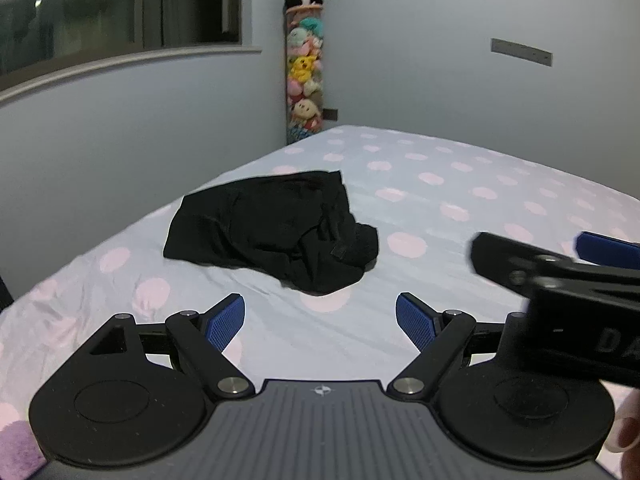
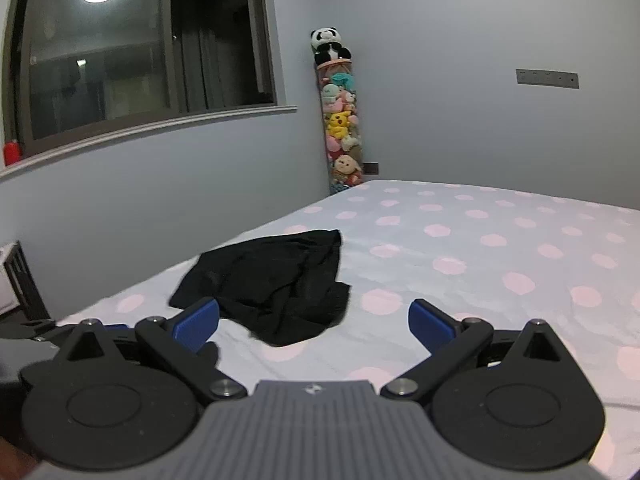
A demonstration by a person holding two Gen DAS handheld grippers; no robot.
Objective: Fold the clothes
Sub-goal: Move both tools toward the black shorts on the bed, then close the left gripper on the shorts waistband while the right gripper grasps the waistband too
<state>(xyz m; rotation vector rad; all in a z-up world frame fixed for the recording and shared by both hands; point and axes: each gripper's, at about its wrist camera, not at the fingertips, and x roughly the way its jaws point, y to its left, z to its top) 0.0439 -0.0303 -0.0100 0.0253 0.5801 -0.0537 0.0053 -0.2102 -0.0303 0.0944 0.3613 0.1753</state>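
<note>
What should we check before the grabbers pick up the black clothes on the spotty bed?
1. Left gripper open and empty: ok.
2. Right gripper open and empty: ok.
3. Black garment lying on the polka-dot bedsheet, nothing on top of it: ok.
4. Garment spread flat: not ok, it is crumpled, bunched at the near end.
5. Which kind of clothing it is: cannot tell.
6. Grippers touching the cloth: not ok, both hover short of it.

Home bedroom: bed (image 2: 500,264), stuffed-toy column (image 2: 342,128).
</note>
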